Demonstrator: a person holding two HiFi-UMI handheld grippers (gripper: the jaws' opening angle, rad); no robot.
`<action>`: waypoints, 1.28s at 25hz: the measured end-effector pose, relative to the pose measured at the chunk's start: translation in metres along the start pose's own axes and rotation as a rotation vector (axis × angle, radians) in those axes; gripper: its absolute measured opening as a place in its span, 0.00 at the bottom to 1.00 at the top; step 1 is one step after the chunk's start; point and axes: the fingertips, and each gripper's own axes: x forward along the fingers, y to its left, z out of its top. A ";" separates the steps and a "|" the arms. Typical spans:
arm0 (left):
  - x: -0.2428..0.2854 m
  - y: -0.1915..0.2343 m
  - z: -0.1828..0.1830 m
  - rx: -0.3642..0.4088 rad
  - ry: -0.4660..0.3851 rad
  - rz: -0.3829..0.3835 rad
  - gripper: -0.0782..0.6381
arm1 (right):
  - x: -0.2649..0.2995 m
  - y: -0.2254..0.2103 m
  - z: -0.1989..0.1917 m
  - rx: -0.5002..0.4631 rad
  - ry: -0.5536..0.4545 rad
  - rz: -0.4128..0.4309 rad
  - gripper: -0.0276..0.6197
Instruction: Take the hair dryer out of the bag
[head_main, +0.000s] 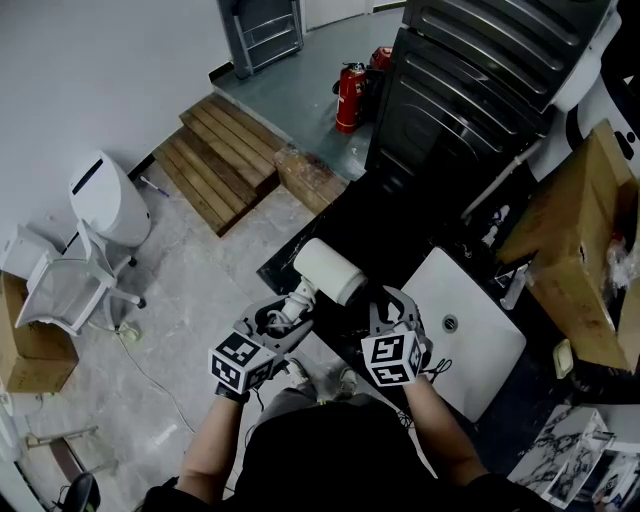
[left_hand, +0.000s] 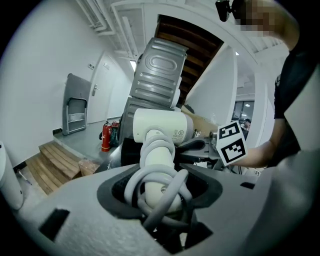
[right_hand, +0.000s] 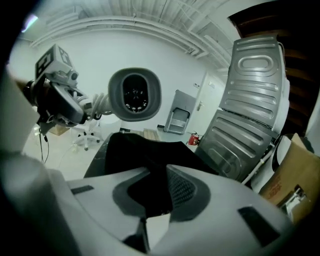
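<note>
Grey floor (head_main: 200, 290); left claw (left_hand: 160, 192) pinches smooth white hair dryer (left_hand: 160, 126); right claw (right_hand: 157, 195) ajar.

Place: we take this for a workshop or storeroom.
Floor: we see wooden pallets (head_main: 215, 160) and a fire extinguisher (head_main: 347, 98).
Stock: ribbed metal panels (head_main: 470, 80), cardboard boxes (head_main: 575, 240).

Hair dryer (head_main: 330, 268) at centre, bag (right_hand: 135, 150) just behind; pallet (head_main: 215, 160) at 11 o'clock, fire extinguisher (head_main: 348, 98) at 12, chair (head_main: 75, 285) at 9, cardboard box (head_main: 580, 230) at 3
</note>
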 end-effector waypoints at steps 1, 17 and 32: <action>0.000 0.001 0.001 -0.004 -0.004 0.004 0.45 | -0.002 0.005 -0.003 -0.003 0.006 0.018 0.13; -0.007 0.016 0.019 -0.001 -0.050 0.057 0.45 | -0.044 0.059 0.003 0.138 -0.008 0.368 0.42; -0.011 0.026 0.035 -0.006 -0.081 0.113 0.45 | -0.071 -0.011 0.031 0.310 -0.174 0.239 0.29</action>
